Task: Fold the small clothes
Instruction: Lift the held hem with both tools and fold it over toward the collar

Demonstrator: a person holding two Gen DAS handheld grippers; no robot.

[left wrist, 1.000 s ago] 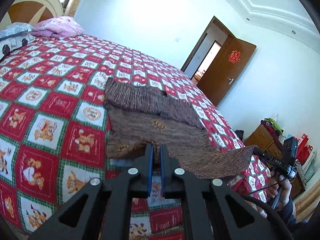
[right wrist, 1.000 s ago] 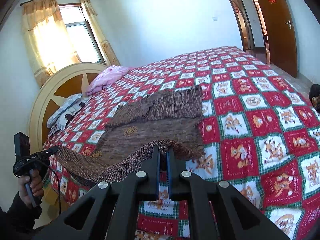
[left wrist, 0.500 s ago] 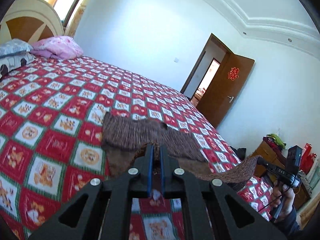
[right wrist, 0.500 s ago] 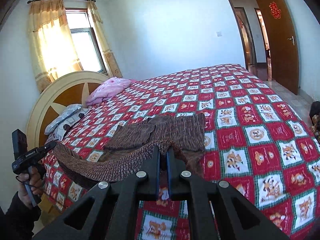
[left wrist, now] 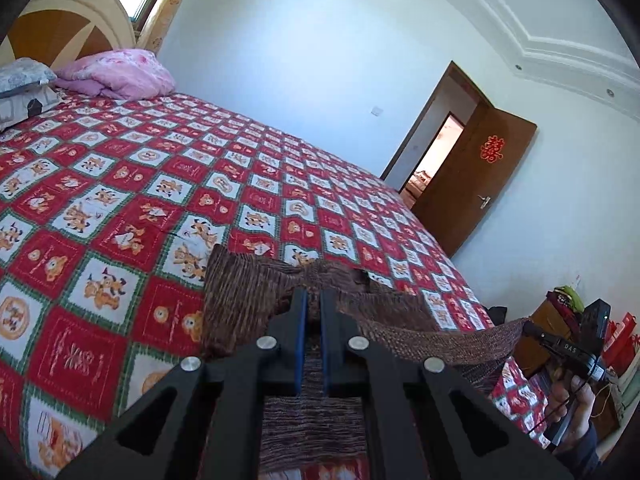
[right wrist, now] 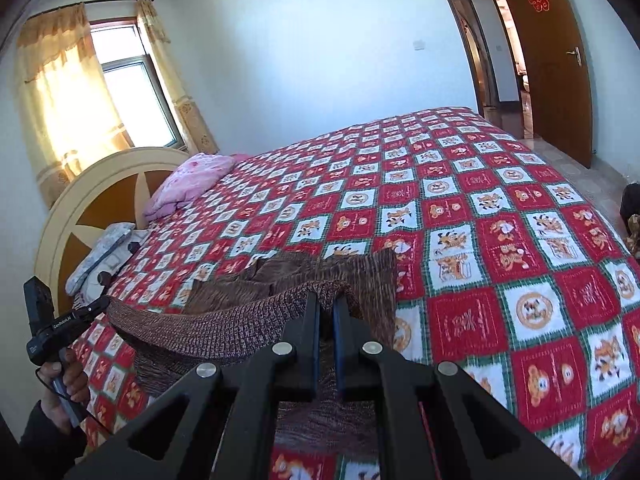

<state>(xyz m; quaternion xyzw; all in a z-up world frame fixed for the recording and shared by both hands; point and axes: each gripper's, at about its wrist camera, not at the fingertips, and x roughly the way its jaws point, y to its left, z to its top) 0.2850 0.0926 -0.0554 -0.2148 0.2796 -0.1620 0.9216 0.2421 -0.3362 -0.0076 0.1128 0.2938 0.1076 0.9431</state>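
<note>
Both grippers, left (left wrist: pixel 313 300) and right (right wrist: pixel 325 304), jaws clamped on a brown knit (left wrist: pixel 248 292), lifted above the bed (left wrist: pixel 120 200).

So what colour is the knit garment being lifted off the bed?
Mottled brown knit garment, plain apart from fine flecking; clearest in the right wrist view.

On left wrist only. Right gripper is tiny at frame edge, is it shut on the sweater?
Observer: Yes. The right gripper is shut on the sweater hem.
Operator: What's left of the headboard?
Observer: A curtained window.
Operator: Anything on the floor past the bed's foot?
Observer: A dark object at the frame edge; can't tell what.
</note>
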